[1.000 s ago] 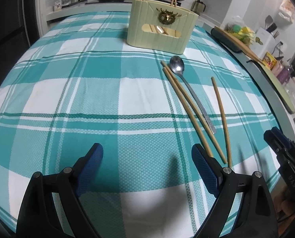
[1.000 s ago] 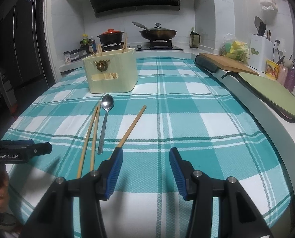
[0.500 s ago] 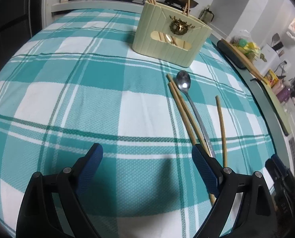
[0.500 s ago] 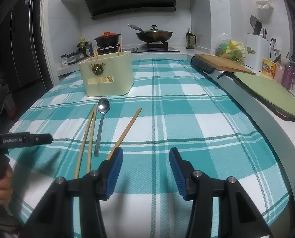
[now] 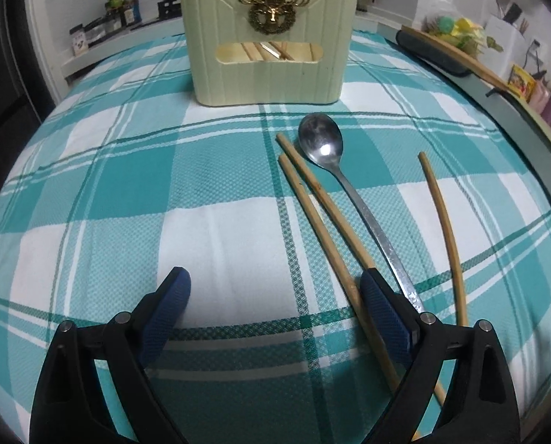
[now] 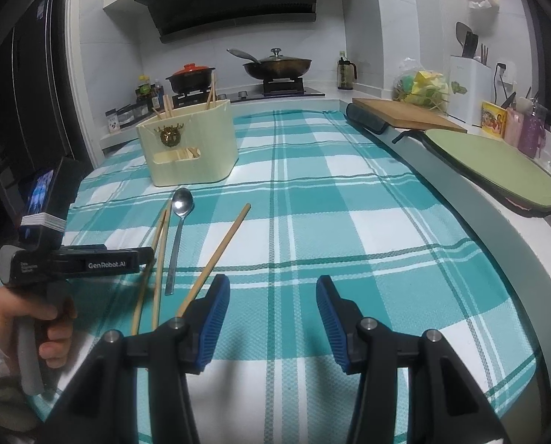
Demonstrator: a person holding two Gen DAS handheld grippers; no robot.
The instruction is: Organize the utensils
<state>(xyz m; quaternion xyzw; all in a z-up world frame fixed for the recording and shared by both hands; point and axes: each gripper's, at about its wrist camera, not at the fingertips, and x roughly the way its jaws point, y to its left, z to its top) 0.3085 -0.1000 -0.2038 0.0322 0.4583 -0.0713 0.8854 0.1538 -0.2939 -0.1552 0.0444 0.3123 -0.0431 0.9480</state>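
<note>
1. The left gripper (image 5: 275, 299) is hovering low over the checked cloth with its jaws spread wide and holding nothing; its right finger (image 5: 384, 314) is sitting over the near ends of the paired chopsticks (image 5: 314, 199), so a close from here is likely catching one stick, or none, and rolling the other aside.
2. The right gripper (image 6: 271, 318) is also gaping and empty, with its left finger (image 6: 210, 323) just beside the near end of the single chopstick (image 6: 220, 249); a careless sweep is risking a nudge that spins this stick away.
3. The spoon (image 5: 353, 199) is lying just beside the pair, bowl toward the holder (image 5: 268, 44); a grip on the sticks is in danger of dragging its handle along, and its smooth metal is probably slipping easily between the pads.
4. The two grippers are working close together, as the right wrist view shows, so they are risking a collision over the same utensils.
5. Counted on the worktop (image 6: 349, 222): three loose chopsticks, one spoon, one cream holder standing beyond them.
6. Inside the holder, several chopsticks are sticking up; the exact number is not clear.
</note>
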